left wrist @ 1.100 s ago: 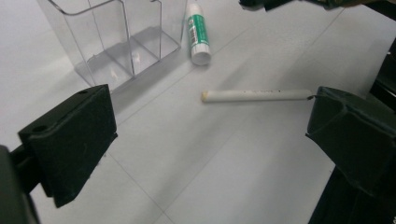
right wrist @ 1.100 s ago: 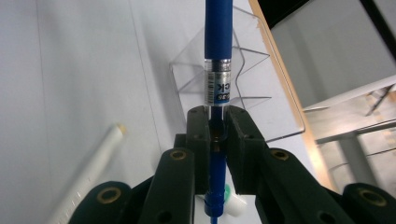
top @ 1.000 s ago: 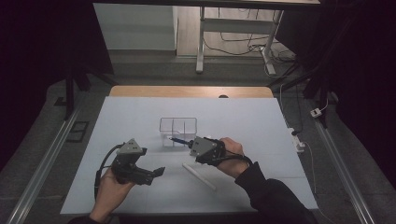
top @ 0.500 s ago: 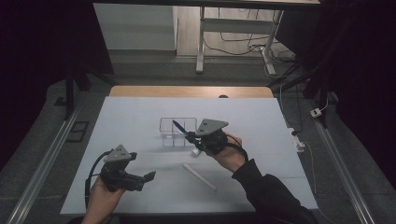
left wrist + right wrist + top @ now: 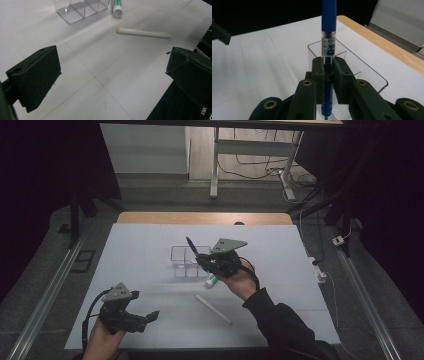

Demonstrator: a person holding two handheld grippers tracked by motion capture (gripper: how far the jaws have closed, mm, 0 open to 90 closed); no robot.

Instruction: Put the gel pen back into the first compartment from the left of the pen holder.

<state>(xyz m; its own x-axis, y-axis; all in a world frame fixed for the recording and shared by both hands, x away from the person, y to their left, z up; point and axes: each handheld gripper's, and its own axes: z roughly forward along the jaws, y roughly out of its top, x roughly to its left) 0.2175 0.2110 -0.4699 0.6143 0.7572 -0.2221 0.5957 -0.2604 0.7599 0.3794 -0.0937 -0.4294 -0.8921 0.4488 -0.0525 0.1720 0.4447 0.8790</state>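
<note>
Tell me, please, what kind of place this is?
Probably a lab or workshop set up for recording handling work, not a home. A bare white table stands in a dark room, with metal rails along its sides, loose cables on the floor behind, and a person working a right gripper.

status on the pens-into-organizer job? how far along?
Done: nothing visibly in the clear organizer yet. In hand: right gripper is shut on the blue pen, held above the organizer. Left: the white marker and green-and-white tube lie on the table; left gripper is open.
</note>
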